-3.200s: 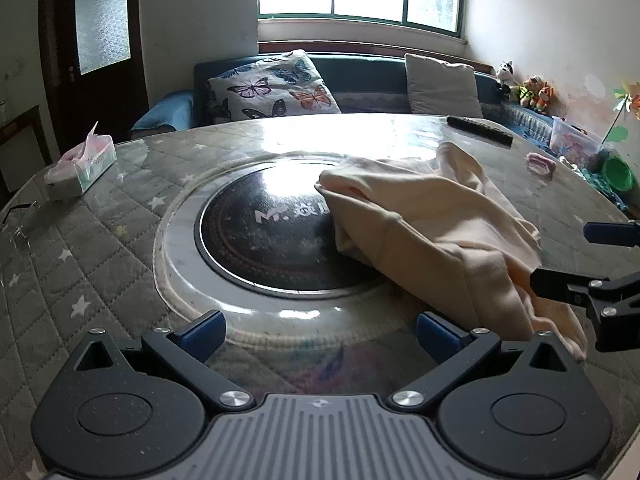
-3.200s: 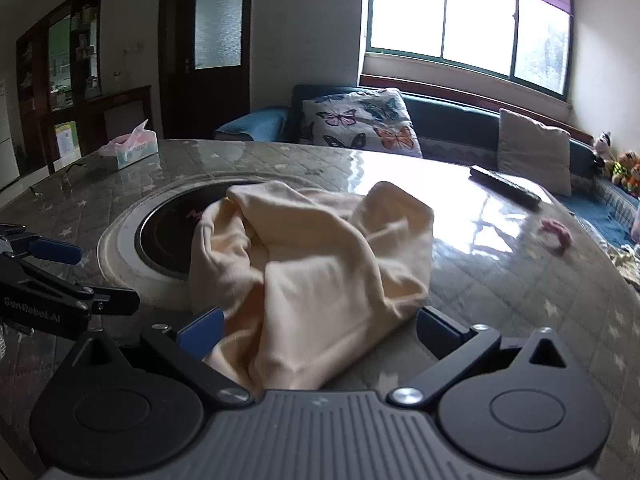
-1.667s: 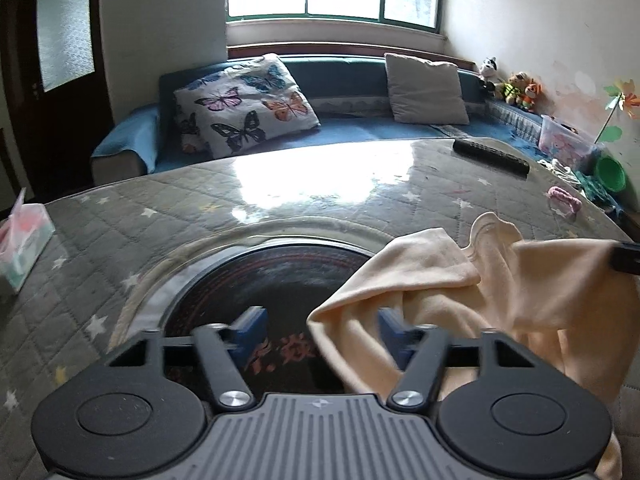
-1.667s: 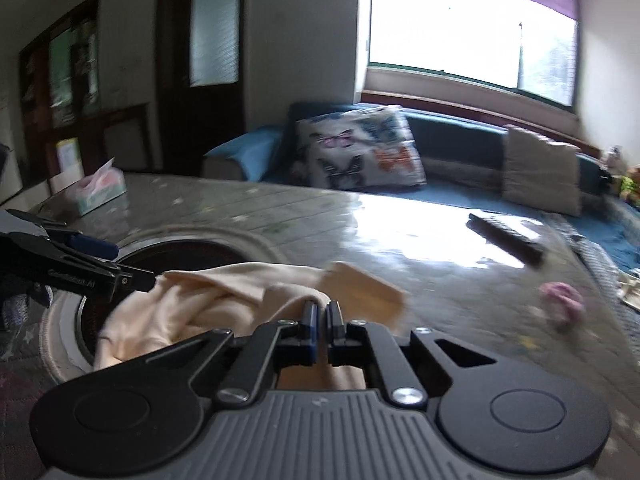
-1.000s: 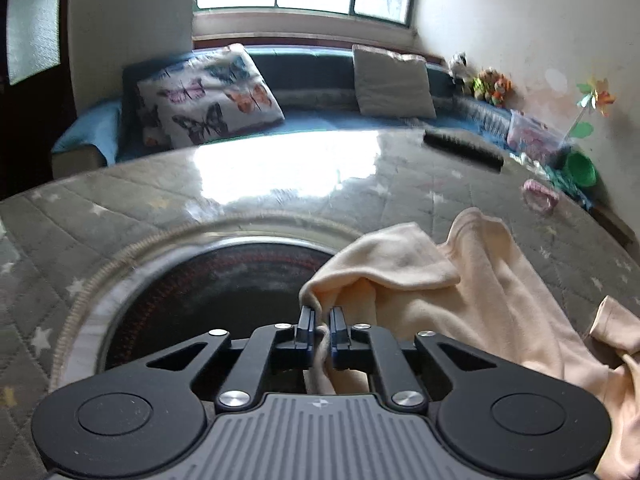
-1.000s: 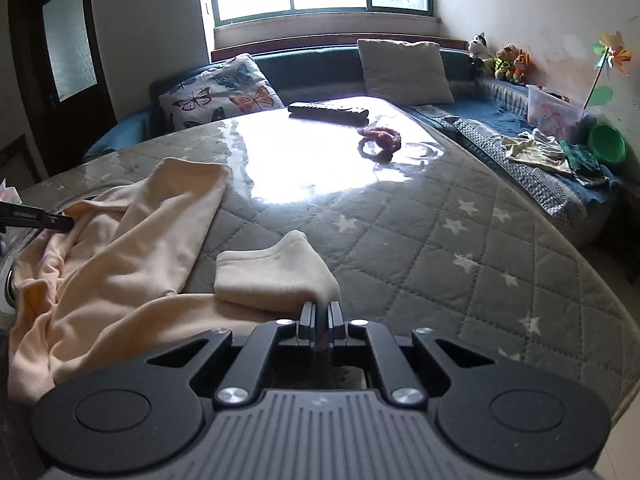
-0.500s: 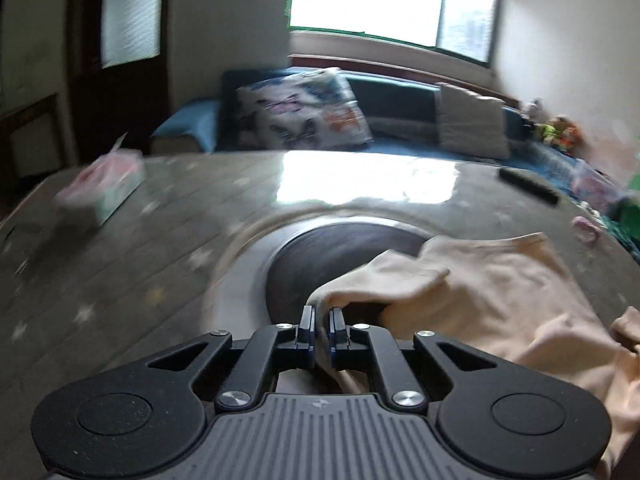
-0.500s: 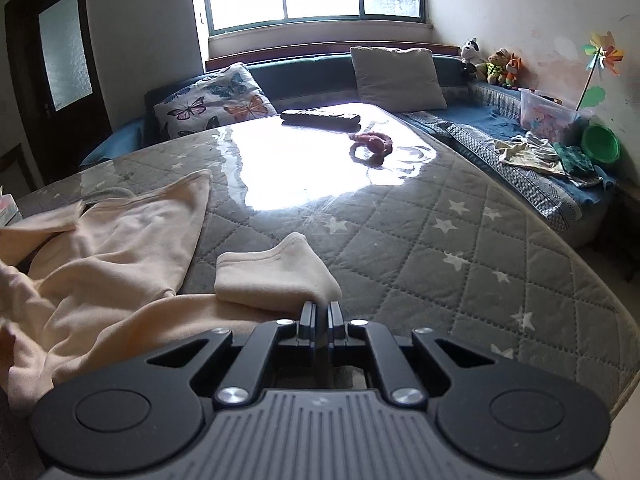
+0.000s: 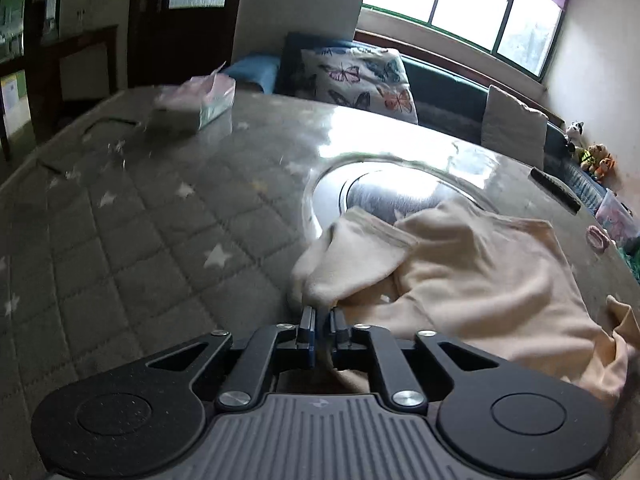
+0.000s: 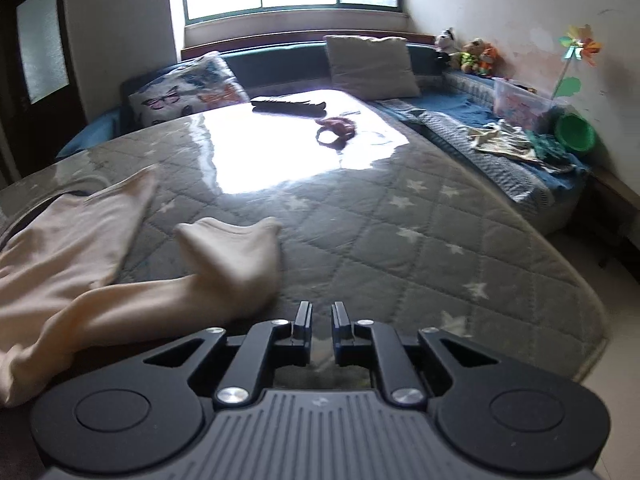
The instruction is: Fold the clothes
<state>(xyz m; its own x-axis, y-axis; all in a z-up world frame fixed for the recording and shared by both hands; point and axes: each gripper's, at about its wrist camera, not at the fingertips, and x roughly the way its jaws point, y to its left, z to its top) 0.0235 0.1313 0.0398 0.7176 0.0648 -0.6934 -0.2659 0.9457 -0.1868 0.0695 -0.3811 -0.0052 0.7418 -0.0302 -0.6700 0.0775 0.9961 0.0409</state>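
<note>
A cream long-sleeved garment (image 9: 480, 276) lies spread on the round table with the grey star-quilted cover (image 9: 140, 220). My left gripper (image 9: 322, 320) is shut on the end of one sleeve (image 9: 352, 260), and the cloth runs between its pads. In the right wrist view the other sleeve (image 10: 236, 256) lies loose on the cover, its cuff just ahead and left of my right gripper (image 10: 321, 316). The right gripper's jaws stand slightly apart with nothing between them. The garment's body (image 10: 60, 240) lies to the left.
A round dark glass inset (image 9: 400, 192) sits at the table's centre, partly under the garment. A tissue box (image 9: 200, 100) stands far left. A black remote (image 10: 288, 106) and a pink hair tie (image 10: 338, 130) lie at the far side. A sofa with cushions (image 10: 368, 66) lies beyond.
My right gripper has opened slightly and let go of its sleeve, which now lies on the cover. My left gripper has pulled its sleeve leftward, off the inset.
</note>
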